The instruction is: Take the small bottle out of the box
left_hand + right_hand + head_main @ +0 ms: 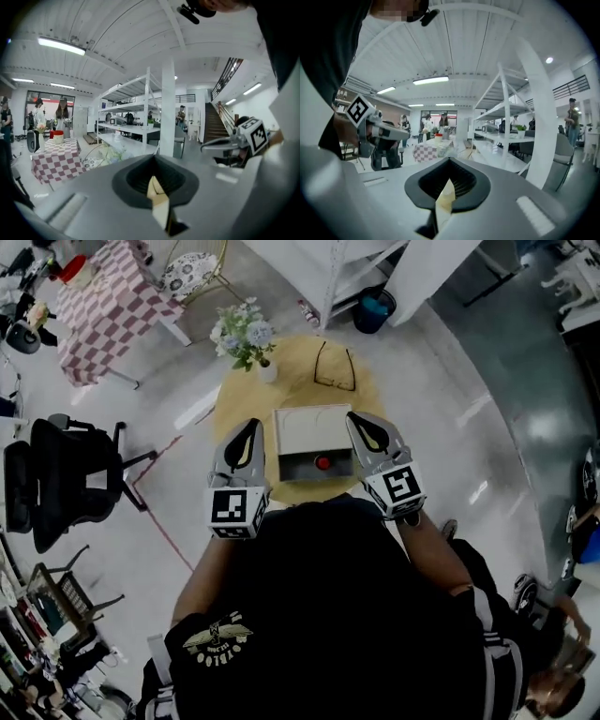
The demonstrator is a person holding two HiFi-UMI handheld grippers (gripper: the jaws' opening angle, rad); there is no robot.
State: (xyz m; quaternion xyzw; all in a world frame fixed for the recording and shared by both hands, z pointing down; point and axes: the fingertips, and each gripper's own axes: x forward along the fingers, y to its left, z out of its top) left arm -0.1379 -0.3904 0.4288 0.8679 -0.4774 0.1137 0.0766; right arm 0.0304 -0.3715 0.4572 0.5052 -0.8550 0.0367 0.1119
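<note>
The task has barely begun, judging by where things lie. In the head view, the box (309,432) sits at the middle of the frame on a round yellow table (234,413). Its pale top takes up the upper part, and a dark open section lies along its lower edge. In that dark section there is a small red spot, most likely the cap of the small bottle (323,463). So the bottle appears to be inside the box, untouched.

The 2 grippers flank the box without touching it. The left gripper (246,442) is just to the left of the box and the right gripper (370,432) just to its right. Both seem to be held in the air above the table.

In the left gripper view the jaws are pressed together with nothing between them, and only the room shows beyond. The right gripper view shows the same: jaws closed and empty.

Nothing has been lifted or gripped. The whole job is left: open 1 gripper, lower it into the dark section, close on the bottle and raise it clear of the box.
</note>
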